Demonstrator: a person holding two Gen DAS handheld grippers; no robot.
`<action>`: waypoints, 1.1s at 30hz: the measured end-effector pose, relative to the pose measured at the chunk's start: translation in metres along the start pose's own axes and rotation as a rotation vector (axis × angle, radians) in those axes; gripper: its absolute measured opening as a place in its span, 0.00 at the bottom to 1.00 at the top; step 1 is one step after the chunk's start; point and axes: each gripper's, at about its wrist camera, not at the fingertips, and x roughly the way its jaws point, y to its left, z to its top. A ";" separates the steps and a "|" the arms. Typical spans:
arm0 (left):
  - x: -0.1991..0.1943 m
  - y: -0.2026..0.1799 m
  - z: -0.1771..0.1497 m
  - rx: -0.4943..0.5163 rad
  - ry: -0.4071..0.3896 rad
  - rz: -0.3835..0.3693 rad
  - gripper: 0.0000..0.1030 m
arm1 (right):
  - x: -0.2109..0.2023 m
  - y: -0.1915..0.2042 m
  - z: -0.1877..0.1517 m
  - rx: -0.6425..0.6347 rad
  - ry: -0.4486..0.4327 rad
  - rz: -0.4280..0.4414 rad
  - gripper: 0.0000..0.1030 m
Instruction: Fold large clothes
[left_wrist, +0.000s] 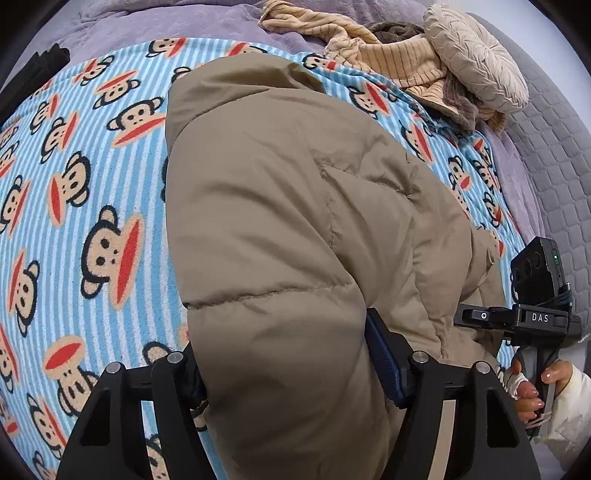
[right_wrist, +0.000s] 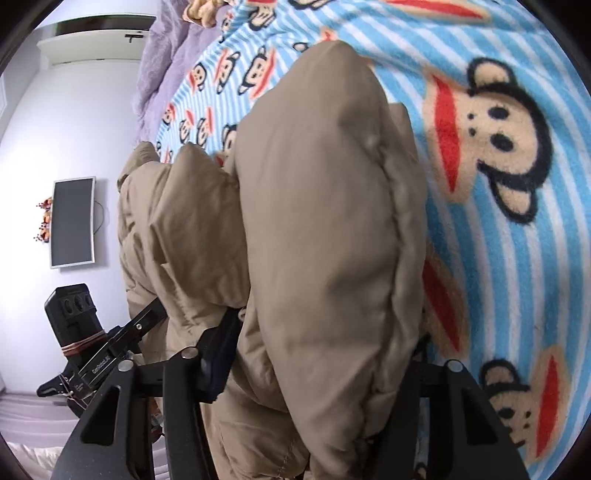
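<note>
Blanket (left_wrist: 92, 206) under lengthwise jacket (left_wrist: 280, 206)

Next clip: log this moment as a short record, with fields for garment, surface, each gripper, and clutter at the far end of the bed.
garment: tan puffer jacket, bunched and held at its near edge
surface: blue striped monkey-print blanket over a purple bedspread
left gripper: shut on the jacket, fabric bulging between the fingers
right gripper: shut on the jacket's near edge
clutter: cream ribbed clothing and a round pleated cushion at the far right
</note>
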 end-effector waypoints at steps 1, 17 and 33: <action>-0.004 -0.003 0.001 0.004 -0.005 0.000 0.68 | -0.006 -0.001 -0.003 -0.005 -0.003 0.005 0.52; -0.084 0.105 0.003 0.024 -0.093 -0.037 0.67 | 0.036 0.101 -0.026 -0.094 -0.090 0.048 0.52; -0.105 0.253 0.038 0.031 -0.130 0.021 0.67 | 0.158 0.213 -0.008 -0.181 -0.092 0.029 0.51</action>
